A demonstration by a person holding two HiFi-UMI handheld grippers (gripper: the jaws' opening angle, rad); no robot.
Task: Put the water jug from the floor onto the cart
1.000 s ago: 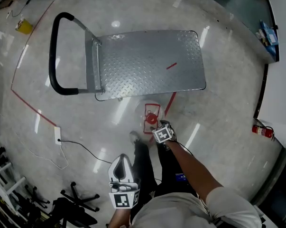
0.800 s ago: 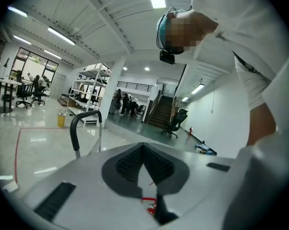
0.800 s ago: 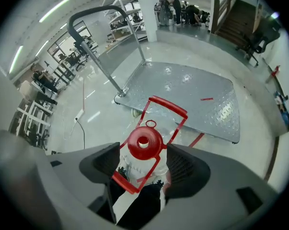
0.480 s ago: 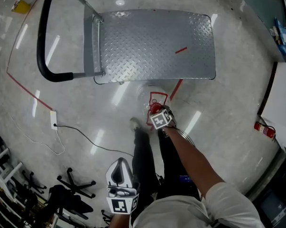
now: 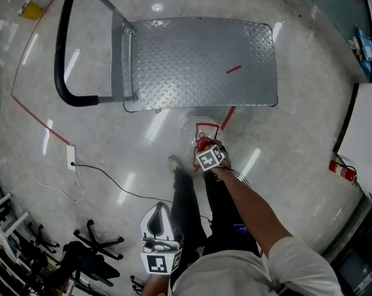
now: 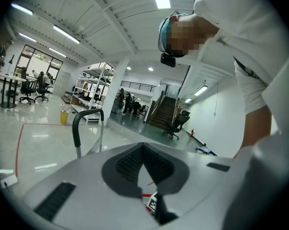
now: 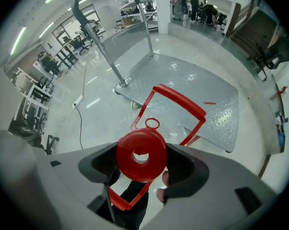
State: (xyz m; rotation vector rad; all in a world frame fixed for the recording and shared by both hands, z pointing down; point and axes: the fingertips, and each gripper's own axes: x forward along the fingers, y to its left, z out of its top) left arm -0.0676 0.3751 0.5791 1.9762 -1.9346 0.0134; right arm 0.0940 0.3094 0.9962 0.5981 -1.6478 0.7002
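Shiny grey floor [image 5: 297, 165] lies all around, and the big silver cart [image 5: 198, 60] stands on it. The clear jug [image 5: 194, 127] sits on the floor, just beside the cart's near edge. The right claw [image 7: 142, 164] points down with its jaws wide apart and the jug's red cap [image 7: 127, 162] between them, and the left claw [image 6: 143, 146] is pressed together, holding nothing.

fire extinguisher [image 5: 342, 170] right | power strip [image 5: 71, 157] left | yellow container [image 5: 30, 9] top-left
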